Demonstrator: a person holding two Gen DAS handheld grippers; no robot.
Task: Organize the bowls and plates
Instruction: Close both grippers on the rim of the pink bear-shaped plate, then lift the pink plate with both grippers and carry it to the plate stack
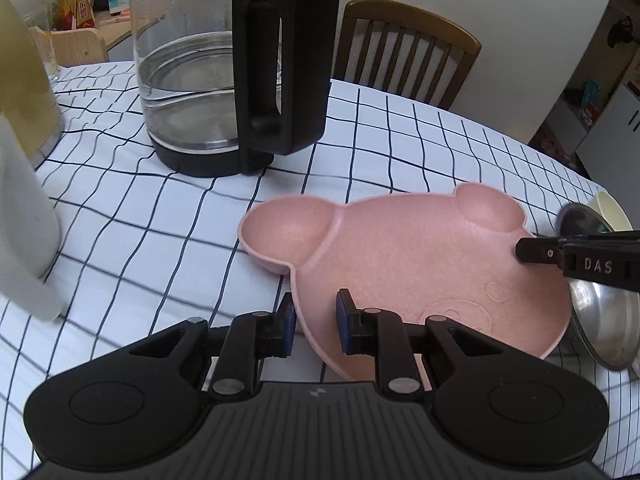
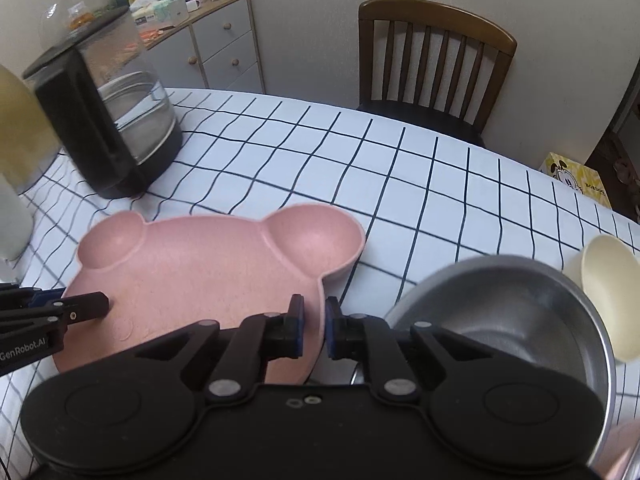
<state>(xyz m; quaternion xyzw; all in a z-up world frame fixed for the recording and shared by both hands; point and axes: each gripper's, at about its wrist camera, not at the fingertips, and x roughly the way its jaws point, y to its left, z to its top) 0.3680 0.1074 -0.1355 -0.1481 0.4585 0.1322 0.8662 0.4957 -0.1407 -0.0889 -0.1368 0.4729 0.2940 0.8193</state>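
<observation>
Fingers of your left gripper (image 1: 315, 326) straddle the near rim of the pink bear-shaped plate (image 1: 404, 264) in the left wrist view — one blue pad outside the rim, one inside over the plate floor, with a narrow gap between them. Whether the pads press the rim or merely bracket it, you cannot tell from this view. The plate lies flat on the checked tablecloth (image 1: 160, 232), ears pointing away from you. Your right gripper (image 1: 532, 254) enters from the right edge, its black tip over the plate's right side. A steel bowl (image 1: 600, 320) sits just beside the plate on the right, with a cream bowl (image 1: 612, 212) behind it. A glass kettle (image 1: 212, 76) with a black handle stands on the cloth well behind the plate; a wooden chair (image 1: 408, 48) stands beyond the table.

Right wrist view: your right gripper's (image 2: 314, 326) blue pads stand a narrow way apart on either side of the plate's (image 2: 200, 272) rim — contact cannot be confirmed. The steel bowl (image 2: 512, 312) lies just right of the plate, tilted, and the cream bowl (image 2: 608, 292) leans against its far side. Your left gripper (image 2: 86, 306) reaches over the plate's left edge. The kettle (image 2: 116, 128) stands far left.
</observation>
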